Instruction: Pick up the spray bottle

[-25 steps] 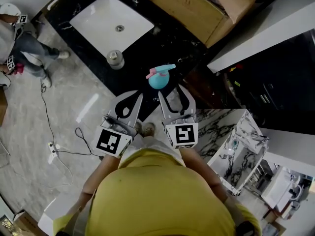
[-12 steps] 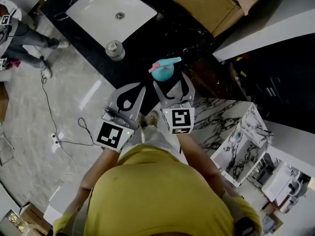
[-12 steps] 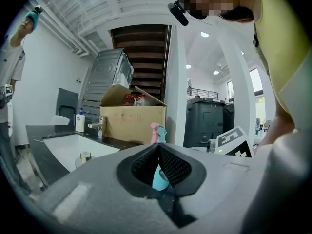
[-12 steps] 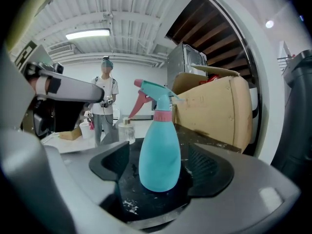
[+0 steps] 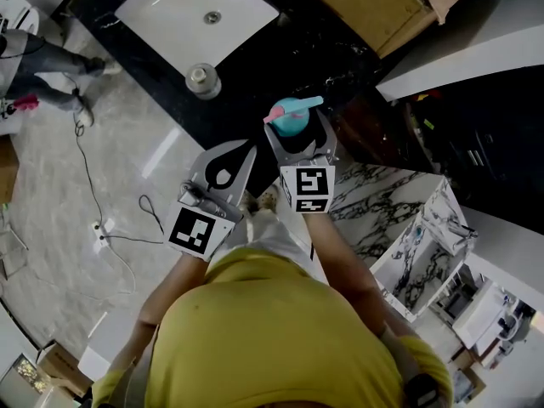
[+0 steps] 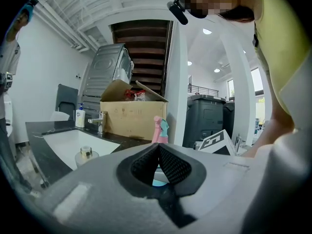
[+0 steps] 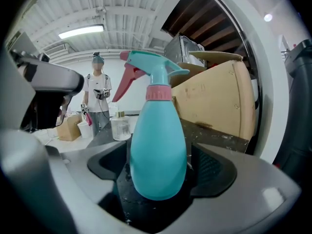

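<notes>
While the jaws of the right gripper (image 5: pixel 299 139) are opening, the spray bottle (image 5: pixel 290 119) stands upright between them on the black countertop (image 5: pixel 255 75). The pads flank its teal body without clamping it. The left gripper (image 5: pixel 242 153) is just beside the right gripper, with its jaws closed together and empty. A small jar (image 5: pixel 202 80) stands near the white sink (image 5: pixel 183 15).
</notes>
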A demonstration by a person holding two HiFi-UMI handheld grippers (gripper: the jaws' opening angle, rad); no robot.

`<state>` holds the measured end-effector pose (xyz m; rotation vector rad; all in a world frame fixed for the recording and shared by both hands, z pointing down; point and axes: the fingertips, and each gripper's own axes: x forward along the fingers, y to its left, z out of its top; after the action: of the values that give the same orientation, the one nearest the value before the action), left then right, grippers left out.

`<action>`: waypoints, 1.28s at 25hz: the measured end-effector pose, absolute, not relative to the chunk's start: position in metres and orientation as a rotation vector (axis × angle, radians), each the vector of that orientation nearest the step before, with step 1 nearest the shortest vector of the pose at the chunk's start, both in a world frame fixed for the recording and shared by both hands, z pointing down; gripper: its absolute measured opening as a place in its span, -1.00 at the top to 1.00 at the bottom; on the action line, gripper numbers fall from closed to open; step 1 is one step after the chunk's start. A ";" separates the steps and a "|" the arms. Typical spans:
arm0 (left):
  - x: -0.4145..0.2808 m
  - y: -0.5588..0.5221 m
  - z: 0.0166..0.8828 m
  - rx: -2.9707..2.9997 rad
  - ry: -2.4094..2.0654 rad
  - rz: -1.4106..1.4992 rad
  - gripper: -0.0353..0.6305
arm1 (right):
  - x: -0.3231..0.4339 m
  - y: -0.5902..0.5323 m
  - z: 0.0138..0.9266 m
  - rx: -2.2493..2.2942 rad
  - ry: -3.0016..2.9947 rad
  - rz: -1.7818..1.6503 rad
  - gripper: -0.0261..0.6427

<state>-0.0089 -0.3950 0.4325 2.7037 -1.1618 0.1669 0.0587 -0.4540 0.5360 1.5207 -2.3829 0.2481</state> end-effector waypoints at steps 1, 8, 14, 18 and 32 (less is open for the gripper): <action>-0.011 -0.395 0.433 2.702 -1.164 0.169 0.89 | 0.058 -0.455 0.537 1.521 -2.382 0.247 -0.26; -0.020 -0.394 0.435 2.695 -1.181 0.195 0.89 | 0.054 -0.462 0.536 1.524 -2.384 0.219 -0.18; -0.022 -0.391 0.434 2.705 -1.181 0.202 0.89 | 0.055 -0.464 0.523 1.550 -2.407 0.198 -0.17; -0.021 -0.388 0.432 2.716 -1.175 0.195 0.89 | 0.053 -0.464 0.519 1.547 -2.406 0.174 -0.17; -0.025 -0.385 0.435 2.702 -1.176 0.186 0.89 | 0.053 -0.460 0.537 1.554 -2.354 0.225 -0.34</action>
<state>-0.0253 -0.3848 0.4348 2.7023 -1.1764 0.1861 0.0534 -0.4601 0.5369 1.5540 -2.3542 0.2250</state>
